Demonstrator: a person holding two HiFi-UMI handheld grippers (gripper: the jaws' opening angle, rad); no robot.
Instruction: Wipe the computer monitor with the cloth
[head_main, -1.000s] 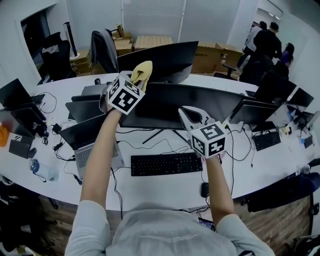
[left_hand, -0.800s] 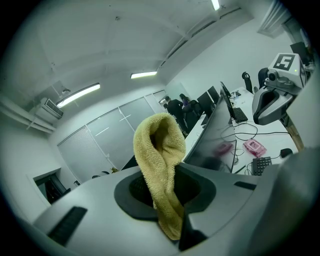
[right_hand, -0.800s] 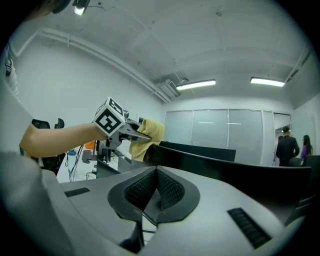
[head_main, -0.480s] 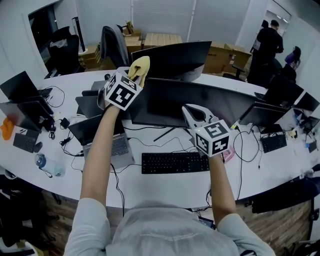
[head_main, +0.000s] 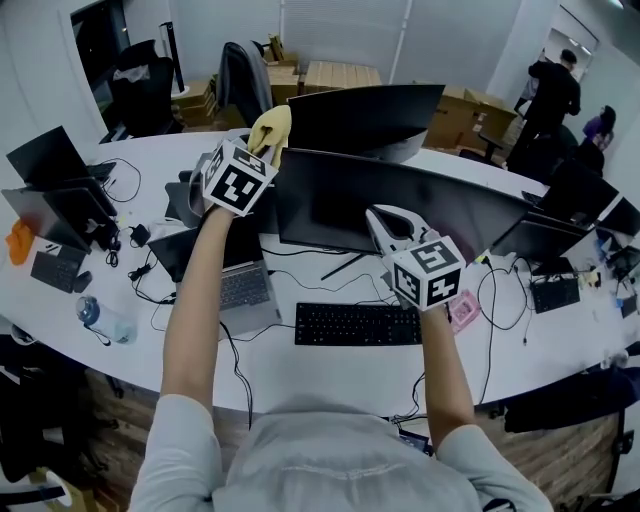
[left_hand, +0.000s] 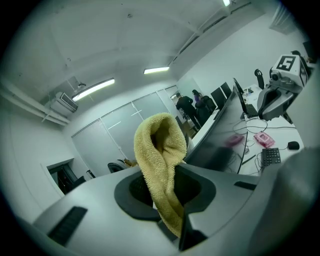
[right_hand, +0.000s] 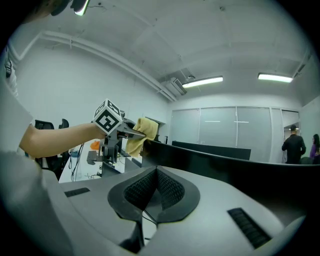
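A wide black monitor (head_main: 400, 210) stands on the white desk in front of me. My left gripper (head_main: 262, 140) is shut on a yellow cloth (head_main: 271, 130) and holds it up at the monitor's top left corner. In the left gripper view the cloth (left_hand: 161, 165) hangs folded between the jaws, with the monitor (left_hand: 220, 135) to its right. My right gripper (head_main: 388, 222) hovers before the monitor's lower middle, shut with nothing in it. From the right gripper view, the left gripper (right_hand: 134, 132) and the cloth (right_hand: 139, 136) sit at the monitor's (right_hand: 220, 165) left edge.
A black keyboard (head_main: 357, 324) lies below the monitor, a pink item (head_main: 463, 310) to its right. A laptop (head_main: 232, 275) sits at the left, a second monitor (head_main: 365, 118) behind. More screens, cables and a bottle (head_main: 103, 318) crowd the desk (head_main: 330, 372). People (head_main: 553, 95) stand far right.
The view has shifted, so the desk sits further right and lower in the frame. Both grippers hold almost the same poses, the cloth still at the monitor's top left corner.
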